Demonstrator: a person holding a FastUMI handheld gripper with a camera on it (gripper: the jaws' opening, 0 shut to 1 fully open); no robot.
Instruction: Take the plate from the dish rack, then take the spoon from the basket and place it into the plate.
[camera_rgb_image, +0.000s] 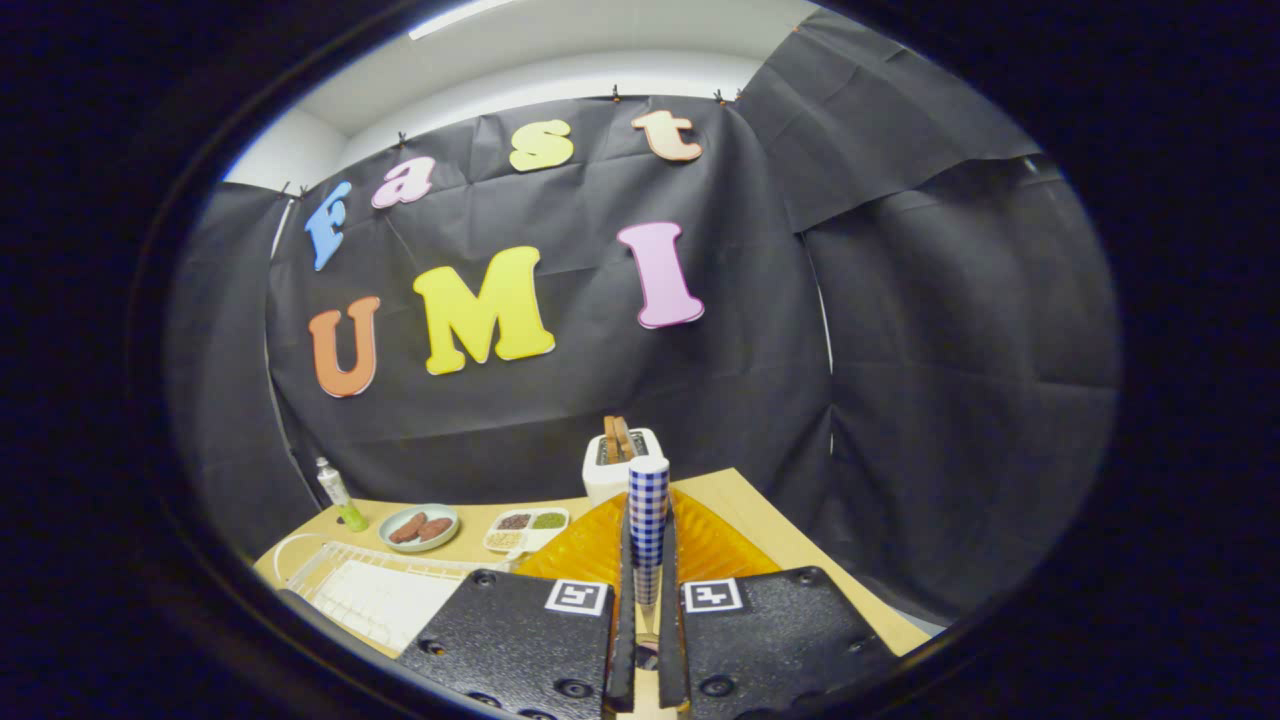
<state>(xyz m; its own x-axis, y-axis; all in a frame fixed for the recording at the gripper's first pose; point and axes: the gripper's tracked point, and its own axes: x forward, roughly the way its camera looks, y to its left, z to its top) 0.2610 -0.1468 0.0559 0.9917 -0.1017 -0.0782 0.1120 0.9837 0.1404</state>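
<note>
Spoon (648, 525) upright, handle clamped between tool (647, 600) fingers; orange plate (715, 545) just beyond.

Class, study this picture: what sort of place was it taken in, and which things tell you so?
Probably a staged kitchen tabletop inside a cloth-walled booth. A toaster holding bread, a plate of sausages and a white dish rack sit on the wooden table. The gripper has its jaws shut on a checked spoon handle.

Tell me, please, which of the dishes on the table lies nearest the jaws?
The ribbed orange plate, just beyond the gripper shut on the checked spoon handle; the sausage plate and seed tray sit farther off.
</note>
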